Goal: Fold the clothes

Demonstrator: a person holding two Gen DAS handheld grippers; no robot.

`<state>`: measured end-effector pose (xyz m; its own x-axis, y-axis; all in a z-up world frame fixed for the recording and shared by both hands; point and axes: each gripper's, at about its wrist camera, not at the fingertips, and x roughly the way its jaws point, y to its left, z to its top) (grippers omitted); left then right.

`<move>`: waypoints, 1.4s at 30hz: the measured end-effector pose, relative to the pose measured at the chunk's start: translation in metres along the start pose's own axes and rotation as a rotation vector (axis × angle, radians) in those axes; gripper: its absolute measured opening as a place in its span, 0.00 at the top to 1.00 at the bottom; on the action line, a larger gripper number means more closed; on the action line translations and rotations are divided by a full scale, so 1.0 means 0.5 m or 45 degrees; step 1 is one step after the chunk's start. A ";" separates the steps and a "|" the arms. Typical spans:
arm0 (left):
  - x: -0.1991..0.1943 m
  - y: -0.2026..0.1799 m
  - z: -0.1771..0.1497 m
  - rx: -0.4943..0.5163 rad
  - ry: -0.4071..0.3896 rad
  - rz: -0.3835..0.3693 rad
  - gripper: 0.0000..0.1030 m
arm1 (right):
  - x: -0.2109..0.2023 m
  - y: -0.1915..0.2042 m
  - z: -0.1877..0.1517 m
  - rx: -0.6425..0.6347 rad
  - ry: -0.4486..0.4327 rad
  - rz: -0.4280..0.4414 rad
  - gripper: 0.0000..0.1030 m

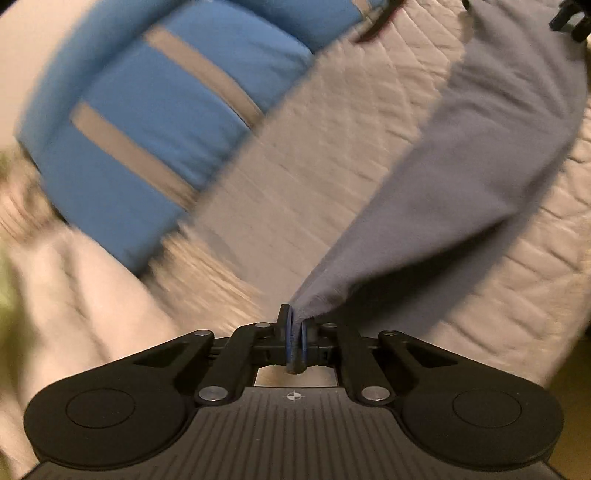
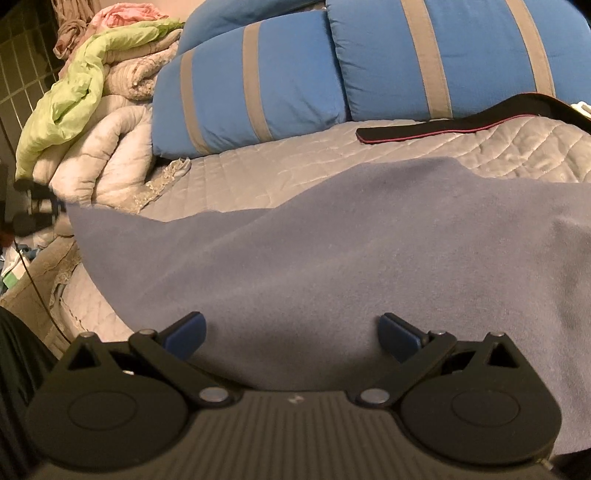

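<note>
Grey-blue garment (image 2: pixel 332 258): spread over quilted bed (image 2: pixel 258 173), one corner pinched in left gripper (image 1: pixel 295 332), lifted. Right gripper (image 2: pixel 291 332): jaws apart above cloth, nothing held. Judged mid-fold; a second hold is called for.

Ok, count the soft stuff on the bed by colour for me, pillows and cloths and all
Blue pillows: 2
Grey-blue cloth: 1, pinched in the left gripper
Black strap: 1
Green cloth: 1
Pink cloth: 1
Total: 6
</note>
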<state>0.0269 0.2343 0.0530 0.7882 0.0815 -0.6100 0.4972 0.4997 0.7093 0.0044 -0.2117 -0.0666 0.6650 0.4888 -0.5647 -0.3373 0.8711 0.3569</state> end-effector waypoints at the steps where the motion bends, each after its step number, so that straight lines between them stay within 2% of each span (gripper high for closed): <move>1: -0.010 0.002 0.001 0.012 -0.058 0.060 0.96 | 0.000 -0.001 0.001 0.002 0.001 0.002 0.00; 4: -0.030 -0.014 -0.017 0.058 -0.217 0.222 0.96 | 0.000 -0.003 0.002 0.004 0.003 0.005 0.00; 6: -0.015 -0.054 -0.048 0.115 -0.202 0.246 0.96 | -0.001 -0.002 0.002 -0.001 0.004 0.004 0.00; 9: 0.015 -0.120 -0.101 0.189 -0.129 0.197 0.95 | -0.001 -0.003 0.003 0.000 0.006 0.003 0.00; 12: 0.021 -0.163 -0.143 0.168 -0.070 0.124 0.95 | 0.000 -0.002 0.003 -0.006 0.007 -0.001 0.00; 14: 0.023 -0.173 -0.160 0.156 -0.037 0.120 0.93 | 0.000 0.001 0.002 -0.017 0.008 -0.006 0.00; 17: 0.045 -0.171 -0.181 0.174 0.136 0.118 0.91 | -0.001 0.001 0.002 -0.017 0.007 0.002 0.00; 18: 0.048 -0.162 -0.187 0.152 0.176 0.115 0.85 | -0.002 0.000 0.002 -0.014 0.007 0.005 0.00; 19: 0.042 -0.143 -0.191 0.084 0.178 0.104 0.70 | -0.002 -0.001 0.002 -0.012 0.006 0.006 0.00; 20: 0.036 -0.124 -0.195 0.016 0.180 0.093 0.62 | -0.001 -0.001 0.002 -0.011 0.005 0.006 0.00; 21: 0.030 -0.105 -0.199 -0.052 0.182 0.081 0.47 | -0.001 -0.001 0.002 -0.012 0.005 0.004 0.00; 22: 0.024 -0.083 -0.202 -0.148 0.174 0.059 0.40 | 0.000 -0.001 0.001 -0.015 0.005 0.003 0.00; 27: -0.001 0.048 -0.210 -0.848 0.036 -0.145 0.36 | 0.000 0.002 -0.001 -0.034 0.005 -0.004 0.00; 30: 0.015 0.101 -0.227 -1.254 -0.061 -0.304 0.36 | -0.001 0.002 -0.001 -0.030 0.004 -0.003 0.00; 32: 0.037 0.121 -0.235 -1.410 -0.079 -0.379 0.36 | -0.001 0.001 0.000 -0.027 0.003 -0.002 0.00; 33: 0.046 0.119 -0.232 -1.406 -0.060 -0.376 0.36 | -0.001 0.001 -0.001 -0.026 0.003 -0.002 0.00; 36: 0.070 0.114 -0.220 -1.395 -0.005 -0.364 0.38 | 0.000 0.002 0.000 -0.023 0.002 -0.002 0.00; 38: 0.087 0.110 -0.213 -1.387 0.032 -0.357 0.43 | 0.000 0.003 0.000 -0.021 0.002 -0.001 0.00; 39: 0.095 0.108 -0.209 -1.383 0.051 -0.353 0.56 | 0.000 0.003 0.001 -0.022 0.003 -0.001 0.00; 40: 0.103 0.107 -0.206 -1.379 0.069 -0.349 0.84 | 0.001 0.003 0.001 -0.023 0.003 -0.001 0.00; 41: 0.112 0.105 -0.202 -1.375 0.088 -0.346 0.99 | 0.001 0.003 0.001 -0.024 0.004 -0.001 0.00; 42: 0.120 0.103 -0.198 -1.371 0.106 -0.342 0.99 | 0.001 0.002 0.002 -0.026 0.004 -0.001 0.00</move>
<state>0.0638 0.3503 0.0180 0.6553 -0.1040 -0.7482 0.0415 0.9939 -0.1018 0.0049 -0.2105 -0.0658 0.6632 0.4882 -0.5673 -0.3502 0.8723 0.3413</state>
